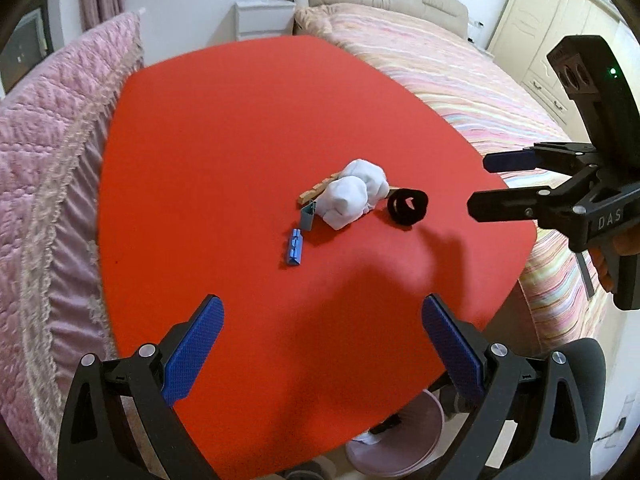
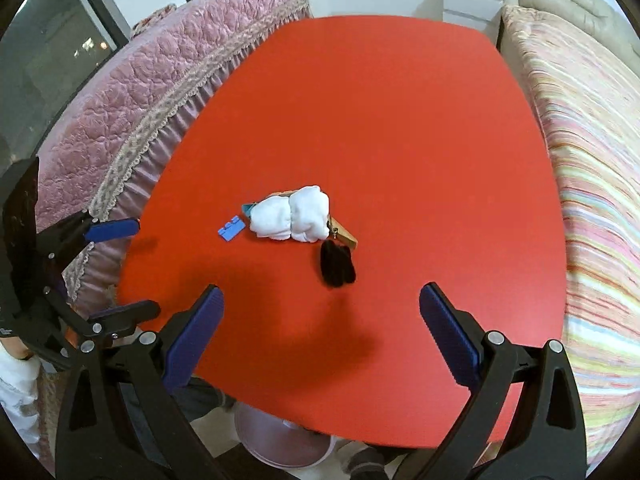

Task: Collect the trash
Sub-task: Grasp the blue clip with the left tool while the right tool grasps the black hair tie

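Two grippers hang over a red table (image 1: 240, 120), both spread wide and holding nothing. The left gripper (image 1: 322, 354) is at the near edge; the right gripper (image 2: 320, 344) comes in from the right side, well apart from it. Near the table's middle lies the trash: a white wad (image 1: 354, 194), a black roll (image 1: 408, 206) just right of it, a blue strip (image 1: 295, 247) to its near left, and what may be a wooden clip (image 1: 316, 192) tucked behind the wad. Below the near edge stands a pink bin (image 1: 400, 444).
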Motion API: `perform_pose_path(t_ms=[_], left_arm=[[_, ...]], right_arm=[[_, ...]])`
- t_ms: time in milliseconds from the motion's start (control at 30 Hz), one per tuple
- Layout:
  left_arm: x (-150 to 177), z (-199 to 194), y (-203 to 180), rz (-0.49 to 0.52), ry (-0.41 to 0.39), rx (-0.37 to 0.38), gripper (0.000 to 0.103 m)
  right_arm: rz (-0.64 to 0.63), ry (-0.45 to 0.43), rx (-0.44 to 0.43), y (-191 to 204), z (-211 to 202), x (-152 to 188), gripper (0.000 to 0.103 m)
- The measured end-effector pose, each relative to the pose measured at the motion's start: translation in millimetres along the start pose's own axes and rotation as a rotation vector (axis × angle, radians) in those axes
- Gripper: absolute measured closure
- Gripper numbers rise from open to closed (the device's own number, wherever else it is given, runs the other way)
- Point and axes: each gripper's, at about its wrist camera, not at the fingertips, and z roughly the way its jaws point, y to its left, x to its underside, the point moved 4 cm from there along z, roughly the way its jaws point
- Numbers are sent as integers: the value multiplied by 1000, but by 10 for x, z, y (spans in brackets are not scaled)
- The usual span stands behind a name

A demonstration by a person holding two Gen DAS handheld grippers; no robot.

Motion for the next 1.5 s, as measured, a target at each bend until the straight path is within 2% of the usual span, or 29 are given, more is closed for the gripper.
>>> perform_pose_path(t_ms=[233, 533, 600, 767, 833, 867, 933, 1033, 1100, 1133, 1233, 1500], left_arm=[[-95, 280, 50, -18, 29, 27, 8], [-142, 517, 109, -23, 46, 15, 9], [-146, 542, 124, -28, 44, 14, 21], [-173, 625, 163, -36, 47, 6, 32], [-186, 660, 163, -34, 53, 6, 40], [-191, 673, 161, -35, 54, 3, 48], [-208, 683, 158, -35, 49, -3, 54], [-210, 682, 153, -41, 46, -9, 74], [-201, 687, 152, -45, 52, -12, 93], [-193, 686, 149, -45, 54, -11, 93], [-188, 679, 148, -47, 55, -16, 93], [-171, 593, 144, -47, 44, -31, 94]], right_arm=[[9, 61, 4, -114, 308, -69, 8], [18, 106, -7, -177, 578, -62, 31], [17, 109, -11, -181, 601, -60, 34], [14, 125, -15, -191, 648, -63, 47], [14, 131, -13, -197, 664, -59, 51], [15, 133, -13, -200, 666, -58, 55], [14, 136, -12, -202, 676, -61, 60], [9, 137, -10, -189, 677, -65, 73], [7, 134, -6, -181, 678, -71, 82], [4, 134, -2, -181, 680, -71, 88], [4, 127, 2, -181, 679, -70, 91], [4, 99, 16, -211, 610, -61, 94]])
